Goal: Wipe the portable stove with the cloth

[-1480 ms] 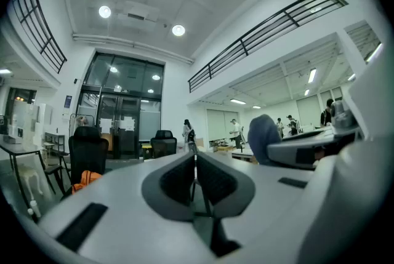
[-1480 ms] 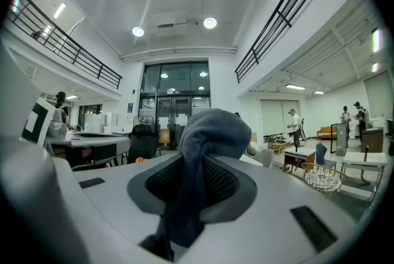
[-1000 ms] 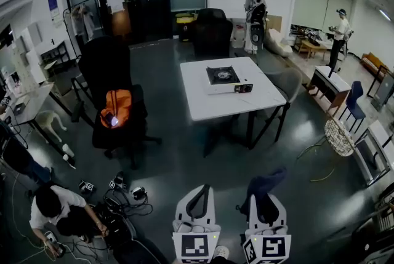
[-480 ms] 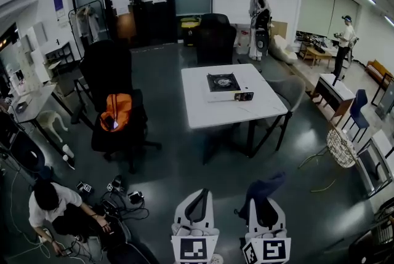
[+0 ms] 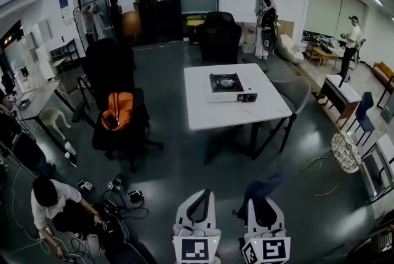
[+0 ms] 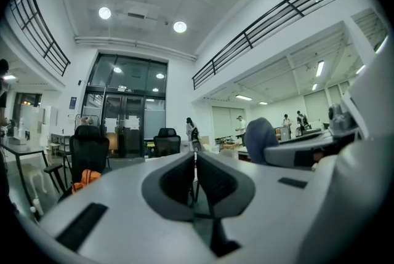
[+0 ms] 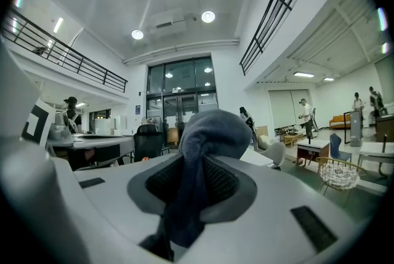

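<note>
The portable stove (image 5: 231,86) is a white box with a black burner top, sitting on a white table (image 5: 209,110) in the middle of the room, far ahead of both grippers. My right gripper (image 5: 265,204) is shut on a dark blue cloth (image 5: 263,186) that bunches up above its jaws; the right gripper view shows the cloth (image 7: 206,152) pinched between the pads. My left gripper (image 5: 199,202) stands beside it at the bottom of the head view, shut with nothing between its jaws (image 6: 195,167).
Black office chairs (image 5: 114,100) stand left of the table, one with an orange bag (image 5: 115,108); another chair (image 5: 217,36) is behind it. A person (image 5: 56,207) crouches over cables at lower left. People stand far back and right. A wire basket (image 5: 345,152) sits at right.
The head view has shifted slightly, so table and stove sit a little lower and to the right. Both grippers hold their places at the bottom edge.
</note>
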A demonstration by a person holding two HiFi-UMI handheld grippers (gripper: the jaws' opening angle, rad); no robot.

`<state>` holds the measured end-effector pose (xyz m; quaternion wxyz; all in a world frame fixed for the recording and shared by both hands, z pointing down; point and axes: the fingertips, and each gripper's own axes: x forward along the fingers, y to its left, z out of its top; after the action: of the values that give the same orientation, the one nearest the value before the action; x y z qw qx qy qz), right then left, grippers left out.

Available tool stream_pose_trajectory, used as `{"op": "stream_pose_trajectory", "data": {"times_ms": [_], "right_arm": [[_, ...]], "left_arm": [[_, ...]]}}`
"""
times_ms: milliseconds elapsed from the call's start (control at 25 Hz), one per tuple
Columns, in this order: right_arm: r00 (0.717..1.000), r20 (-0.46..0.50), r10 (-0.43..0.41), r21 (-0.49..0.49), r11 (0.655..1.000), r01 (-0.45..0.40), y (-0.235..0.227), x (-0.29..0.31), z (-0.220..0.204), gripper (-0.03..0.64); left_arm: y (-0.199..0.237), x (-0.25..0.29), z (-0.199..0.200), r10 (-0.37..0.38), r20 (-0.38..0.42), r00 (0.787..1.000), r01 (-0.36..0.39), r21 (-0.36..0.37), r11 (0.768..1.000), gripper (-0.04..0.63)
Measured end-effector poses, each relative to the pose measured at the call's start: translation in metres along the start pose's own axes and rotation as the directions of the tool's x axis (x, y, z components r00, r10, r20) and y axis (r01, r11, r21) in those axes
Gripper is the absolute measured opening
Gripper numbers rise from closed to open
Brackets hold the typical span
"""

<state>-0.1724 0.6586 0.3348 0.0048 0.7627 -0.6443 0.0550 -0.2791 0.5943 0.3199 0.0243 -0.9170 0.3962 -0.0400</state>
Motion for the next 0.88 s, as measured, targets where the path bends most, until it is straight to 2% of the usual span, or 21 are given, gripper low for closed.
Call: {"op": "stream_pose_trajectory", "data": {"times_ms": [320, 880], "right_arm": [[1.000, -0.030, -0.003, 0.006, 1.000, 0.004, -0.012, 0.051, -0.006, 0.100], [0.999, -0.009, -0.046, 0.002, 0.999, 0.046, -0.021, 0.187, 0.029, 0.100]], "left_arm": [[0.015, 0.052, -0.005, -0.013, -0.014, 1.000, 0.013, -0.004, 1.000, 0.021], [0.088, 0.176, 0.015, -0.046, 0.007, 0.999, 0.046, -0.007, 0.999, 0.021]]}}
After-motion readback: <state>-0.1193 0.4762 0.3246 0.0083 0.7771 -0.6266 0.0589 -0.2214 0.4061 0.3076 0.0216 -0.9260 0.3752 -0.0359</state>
